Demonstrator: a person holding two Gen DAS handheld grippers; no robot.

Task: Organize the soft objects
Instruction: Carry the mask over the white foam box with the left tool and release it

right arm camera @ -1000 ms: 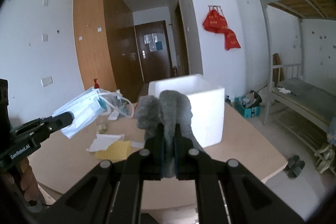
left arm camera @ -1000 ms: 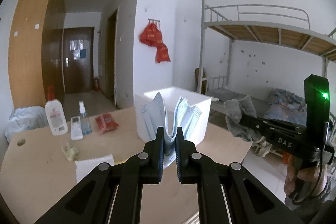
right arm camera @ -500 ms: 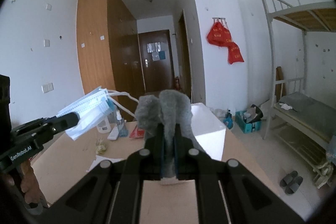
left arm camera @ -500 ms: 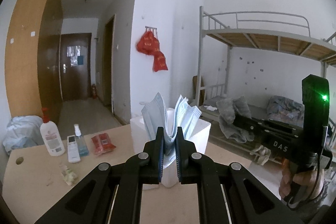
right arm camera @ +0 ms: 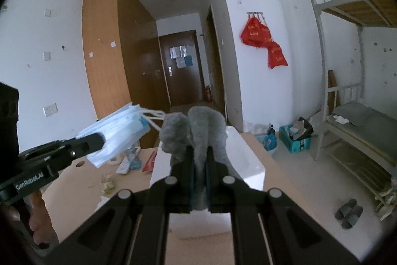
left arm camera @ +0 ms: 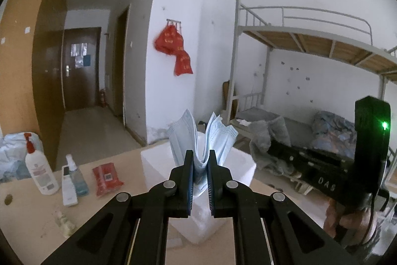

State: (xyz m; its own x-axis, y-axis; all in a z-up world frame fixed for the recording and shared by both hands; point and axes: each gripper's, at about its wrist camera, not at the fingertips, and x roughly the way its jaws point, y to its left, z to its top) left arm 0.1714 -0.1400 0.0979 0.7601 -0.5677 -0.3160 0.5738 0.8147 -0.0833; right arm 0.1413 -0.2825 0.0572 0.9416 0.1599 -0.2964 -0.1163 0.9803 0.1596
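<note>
1. My left gripper (left arm camera: 199, 167) is clamped on a stack of blue face masks (left arm camera: 202, 140); they fan upward from between its fingers, held in the air above the white foam box (left arm camera: 244, 165).
2. My right gripper (right arm camera: 199, 165) is closed tight on a gray fuzzy cloth (right arm camera: 196, 131), which bulges up over the fingertips, also held above the box.
3. The foam box stands on the wooden table (left arm camera: 24, 222), directly below and ahead of both grippers.
4. To the left on the table lie a white pump bottle (left arm camera: 39, 170), a small spray bottle (left arm camera: 77, 175), a white remote (left arm camera: 68, 188) and a red packet (left arm camera: 106, 178).
5. A bunk bed (left arm camera: 310, 41) stands to the right.
</note>
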